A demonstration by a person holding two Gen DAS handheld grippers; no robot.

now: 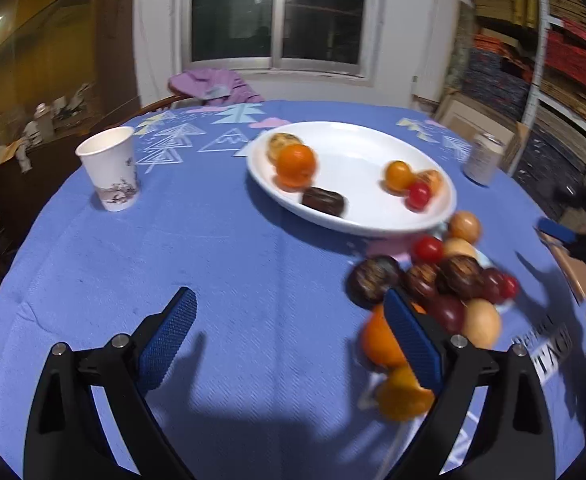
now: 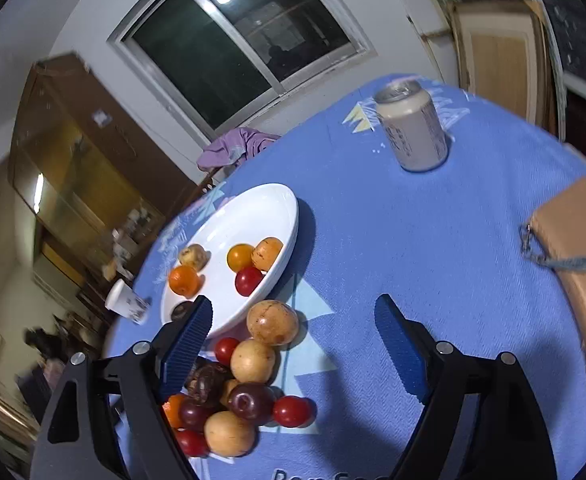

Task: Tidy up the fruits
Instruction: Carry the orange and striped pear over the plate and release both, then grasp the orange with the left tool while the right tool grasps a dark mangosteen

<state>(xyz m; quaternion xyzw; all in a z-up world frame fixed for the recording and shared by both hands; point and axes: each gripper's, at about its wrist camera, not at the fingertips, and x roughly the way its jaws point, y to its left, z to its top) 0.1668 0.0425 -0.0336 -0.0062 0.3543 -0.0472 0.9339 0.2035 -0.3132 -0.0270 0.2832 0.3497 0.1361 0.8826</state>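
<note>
A white plate [image 1: 357,160] sits on the blue tablecloth and holds an orange [image 1: 296,165], a dark fruit [image 1: 324,201], a small orange fruit [image 1: 399,176] and a red one [image 1: 419,195]. A pile of mixed fruits [image 1: 441,280] lies beside the plate, to the right. My left gripper [image 1: 289,340] is open and empty, left of the pile. In the right wrist view the plate [image 2: 253,216] is at the left and the pile [image 2: 245,384] lies by my open, empty right gripper [image 2: 293,348], whose left finger [image 2: 185,344] is over the pile's edge.
A paper cup [image 1: 111,168] stands at the table's left. A drink can [image 1: 483,158] [image 2: 411,128] stands at the far right. A tan pouch [image 2: 577,264] lies at the right edge. A chair with purple cloth [image 1: 213,88] is behind the table.
</note>
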